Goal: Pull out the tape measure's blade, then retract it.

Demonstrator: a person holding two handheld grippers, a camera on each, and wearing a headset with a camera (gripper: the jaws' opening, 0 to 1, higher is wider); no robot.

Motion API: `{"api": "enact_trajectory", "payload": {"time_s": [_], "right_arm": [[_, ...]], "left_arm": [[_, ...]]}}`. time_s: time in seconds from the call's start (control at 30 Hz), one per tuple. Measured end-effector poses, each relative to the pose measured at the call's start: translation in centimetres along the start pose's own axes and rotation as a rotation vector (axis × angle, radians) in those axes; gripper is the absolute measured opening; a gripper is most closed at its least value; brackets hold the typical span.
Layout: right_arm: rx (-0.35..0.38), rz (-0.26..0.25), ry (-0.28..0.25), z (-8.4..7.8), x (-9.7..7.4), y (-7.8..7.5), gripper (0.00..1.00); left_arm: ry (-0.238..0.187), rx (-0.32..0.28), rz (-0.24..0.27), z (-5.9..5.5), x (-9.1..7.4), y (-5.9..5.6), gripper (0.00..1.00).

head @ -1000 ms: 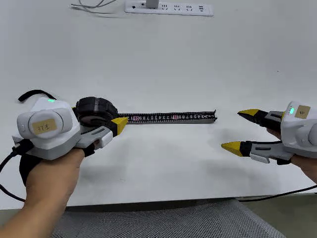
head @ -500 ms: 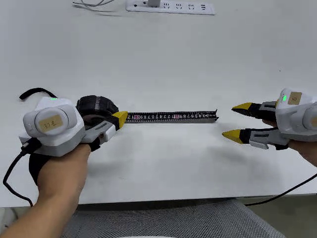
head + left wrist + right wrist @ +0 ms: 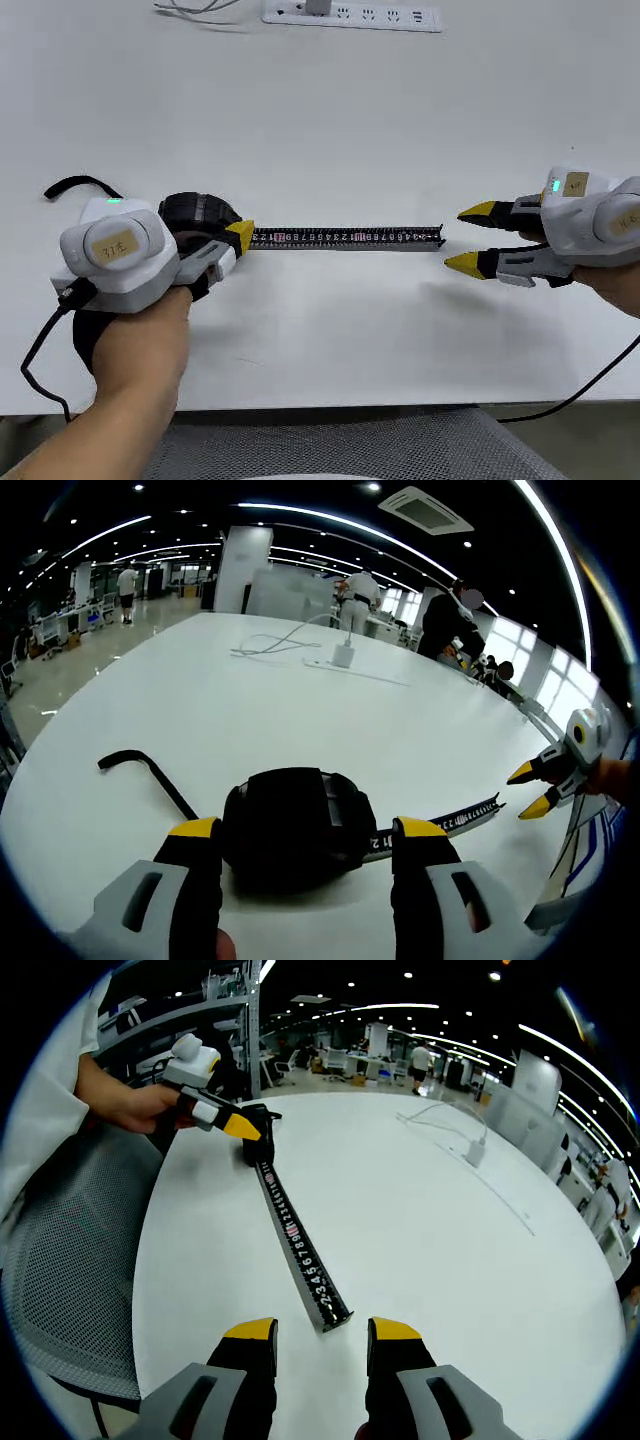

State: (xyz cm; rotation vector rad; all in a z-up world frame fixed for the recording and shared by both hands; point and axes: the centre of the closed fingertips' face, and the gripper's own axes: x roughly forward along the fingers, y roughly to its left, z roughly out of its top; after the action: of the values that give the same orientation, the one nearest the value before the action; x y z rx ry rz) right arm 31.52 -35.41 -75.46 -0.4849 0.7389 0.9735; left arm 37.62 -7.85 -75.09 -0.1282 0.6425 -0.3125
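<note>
**A white table with 4 things on it**

The big white table [image 3: 330, 130] is flat and smooth. A black tape measure [image 3: 200, 213] sits at 9 o'clock. Its blade [image 3: 345, 238] lies flat, running toward 3 o'clock. A black strap [image 3: 72, 186] curls near it, also at 9 o'clock. A white power strip [image 3: 350, 15] lies far off at 12 o'clock, with a white cord [image 3: 190, 8] at 11 o'clock.

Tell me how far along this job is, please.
Done: part of the blade lies out on the table. In hand: the left gripper clamps the tape measure; the open right gripper sits at the blade's tip, not gripping it. Left: retracting, perhaps after more pulling.
</note>
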Motion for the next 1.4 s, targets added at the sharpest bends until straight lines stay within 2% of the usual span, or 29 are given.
{"api": "enact_trajectory", "payload": {"time_s": [0.13, 0.43, 0.77, 1.13, 1.4], "right_arm": [[-0.018, 0.008, 0.009, -0.1, 0.6, -0.3, 0.31], [-0.031, 0.040, 0.034, -0.5, 1.5, -0.5, 0.30], [-0.055, 0.080, 0.064, -0.7, 2.1, -0.6, 0.26], [-0.123, 0.127, 0.105, -1.3, 3.0, -0.6, 0.21], [-0.158, 0.153, 0.113, -1.3, 3.3, -0.8, 0.16]], "left_arm": [[0.005, 0.015, 0.015, -0.2, 0.1, 0.3, 0.62], [0.011, -0.005, 0.027, -0.2, 0.3, 0.5, 0.60], [0.018, -0.009, 0.018, -0.3, 0.4, 0.6, 0.59], [0.024, -0.006, 0.012, -0.3, 0.4, 0.6, 0.59], [0.028, -0.008, 0.010, -0.3, 0.4, 0.6, 0.59]]}}
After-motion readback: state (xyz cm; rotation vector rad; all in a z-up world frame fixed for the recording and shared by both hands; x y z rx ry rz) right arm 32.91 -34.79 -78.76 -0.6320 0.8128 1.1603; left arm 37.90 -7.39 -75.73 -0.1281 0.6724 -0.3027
